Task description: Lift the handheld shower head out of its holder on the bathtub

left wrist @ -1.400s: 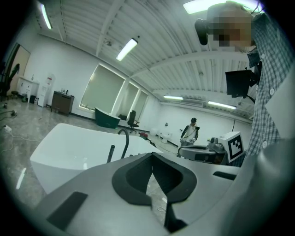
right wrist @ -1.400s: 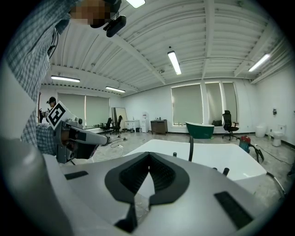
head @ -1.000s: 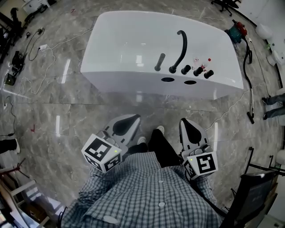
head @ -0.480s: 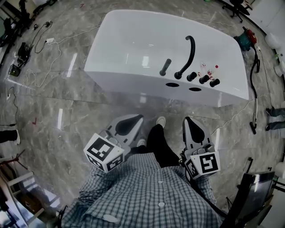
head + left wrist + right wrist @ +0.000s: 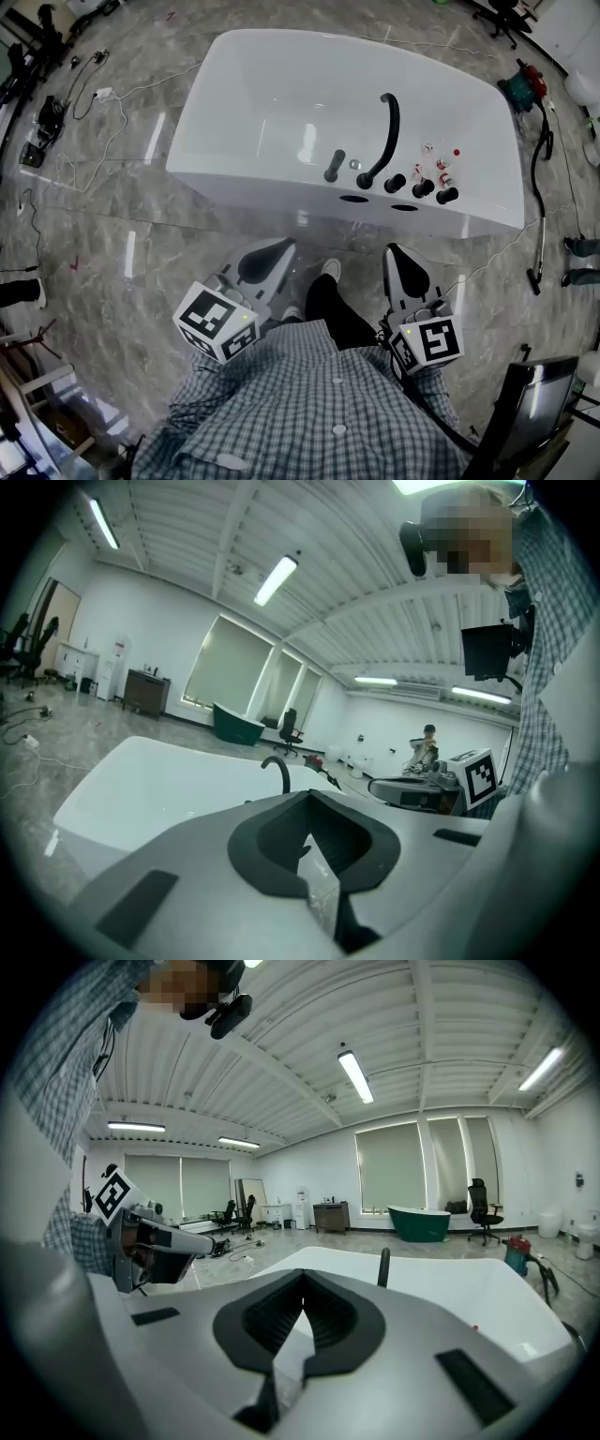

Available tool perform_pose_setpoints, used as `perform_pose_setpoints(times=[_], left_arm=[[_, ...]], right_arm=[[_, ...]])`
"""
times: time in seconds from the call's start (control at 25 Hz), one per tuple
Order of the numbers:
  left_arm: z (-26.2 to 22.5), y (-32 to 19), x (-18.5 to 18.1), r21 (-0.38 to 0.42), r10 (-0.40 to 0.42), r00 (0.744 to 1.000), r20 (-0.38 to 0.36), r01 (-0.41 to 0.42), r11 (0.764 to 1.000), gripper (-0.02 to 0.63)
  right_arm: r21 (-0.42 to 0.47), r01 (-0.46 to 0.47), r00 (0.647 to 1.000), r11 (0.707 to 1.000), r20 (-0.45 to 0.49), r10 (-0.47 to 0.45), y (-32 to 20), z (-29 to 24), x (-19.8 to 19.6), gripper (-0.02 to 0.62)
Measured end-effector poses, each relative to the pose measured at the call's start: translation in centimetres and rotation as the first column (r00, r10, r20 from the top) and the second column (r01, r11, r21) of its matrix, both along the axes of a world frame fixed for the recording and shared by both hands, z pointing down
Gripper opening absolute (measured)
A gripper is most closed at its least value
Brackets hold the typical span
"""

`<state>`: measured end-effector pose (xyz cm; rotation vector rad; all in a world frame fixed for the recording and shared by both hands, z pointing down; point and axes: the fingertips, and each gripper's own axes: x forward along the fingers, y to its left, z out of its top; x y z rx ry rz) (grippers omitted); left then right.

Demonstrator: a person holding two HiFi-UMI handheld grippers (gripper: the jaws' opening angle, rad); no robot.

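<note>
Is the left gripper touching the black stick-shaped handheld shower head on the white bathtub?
Apart. Head view: the left gripper hangs over grey floor, with the white bathtub's front wall between it and the black handheld shower head.

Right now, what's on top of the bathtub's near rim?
Handheld shower head, curved spout, three dark knobs, small bottles. The shower head covers its holder.

Bright ceiling tubes (image 5: 356,1076) glare off floor (image 5: 128,255); fisheye edges

The bathtub (image 5: 281,103) now lies lower in the head view, nearer the left hand-held gripper (image 5: 279,247) and right hand-held gripper (image 5: 395,253). The shower head (image 5: 335,165) and the person's shoe (image 5: 330,268) stand closer together.
</note>
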<state>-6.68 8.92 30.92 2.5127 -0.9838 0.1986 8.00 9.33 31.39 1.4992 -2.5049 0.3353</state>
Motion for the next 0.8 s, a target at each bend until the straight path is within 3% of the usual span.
perform_pose_setpoints(times=[0.56, 0.8], left_arm=[[0.4, -9.6, 5.5, -0.025, -0.104, 0.994, 0.015, 0.104, 0.994, 0.009], [0.6, -10.9, 6.8, -0.022, -0.114, 0.992, 0.044, 0.115, 0.993, 0.009]], right_arm=[[-0.013, 0.074, 0.997, 0.997, 0.022, -0.073, -10.0, 0.2, 5.9, 0.015], [-0.018, 0.093, 0.996, 0.995, 0.014, -0.093, -12.4, 0.8, 7.6, 0.015]])
